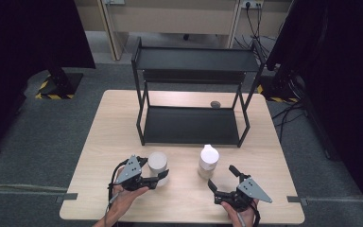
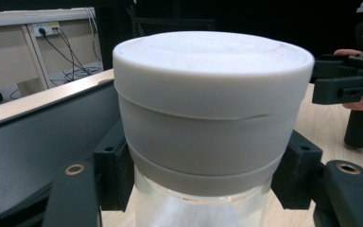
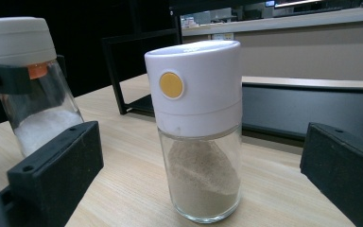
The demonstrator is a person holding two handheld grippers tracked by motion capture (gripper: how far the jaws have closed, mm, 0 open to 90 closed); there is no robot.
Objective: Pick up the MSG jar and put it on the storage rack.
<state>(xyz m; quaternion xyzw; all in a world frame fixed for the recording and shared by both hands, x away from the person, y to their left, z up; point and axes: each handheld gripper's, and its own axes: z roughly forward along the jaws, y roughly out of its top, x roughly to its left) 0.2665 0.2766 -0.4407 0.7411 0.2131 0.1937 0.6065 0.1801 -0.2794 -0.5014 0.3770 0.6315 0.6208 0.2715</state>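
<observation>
My left gripper [image 1: 153,169] is shut on a glass jar [image 1: 157,163] with a wide white lid, at the table's front left. In the left gripper view both pads [image 2: 111,165] press the jar [image 2: 212,94] just under its lid. In the right gripper view this jar [image 3: 38,109] leans slightly and holds white grains. A second glass jar [image 1: 209,161] with a white cap and a yellow button stands upright at the front middle, part full of beige powder [image 3: 201,179]. My right gripper [image 1: 223,178] is open just in front of it. Its jaws stand wide on either side of the jar [image 3: 196,127] without touching it.
A black two-tier metal rack [image 1: 194,94] stands at the back middle of the wooden table [image 1: 104,142], both shelves bare. A small grey object [image 1: 215,104] lies on the table behind its lower shelf. Dark curtains and cables surround the table.
</observation>
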